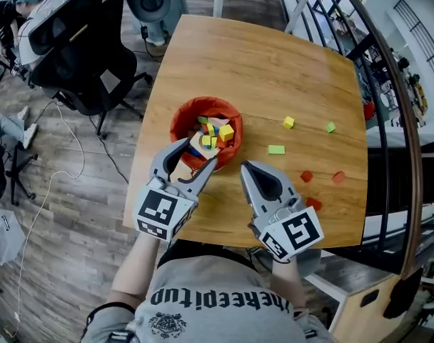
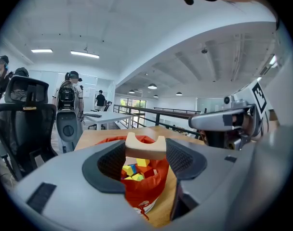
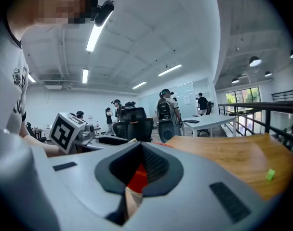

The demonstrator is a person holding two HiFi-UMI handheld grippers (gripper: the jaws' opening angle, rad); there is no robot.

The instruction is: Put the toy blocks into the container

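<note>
A red container (image 1: 180, 119) stands on the wooden table (image 1: 274, 63), holding several coloured blocks. My left gripper (image 1: 200, 153) hangs over its near rim, shut on a pale wooden arch block (image 2: 145, 147); that block (image 1: 200, 145) also shows from the head view. The container (image 2: 145, 181) sits right under the jaws. My right gripper (image 1: 244, 167) is beside it, to the right, shut and empty; its own camera shows the jaws (image 3: 139, 165) pressed together. Loose blocks lie further right: yellow (image 1: 288, 122), green (image 1: 330, 127), a flat light green one (image 1: 276, 149), and three red ones (image 1: 306, 176).
A railing (image 1: 388, 84) runs past the table's right edge. Black office chairs (image 1: 81, 56) stand on the floor to the left, and white desks and several people are farther off. A green block (image 3: 270, 174) lies on the table in the right gripper view.
</note>
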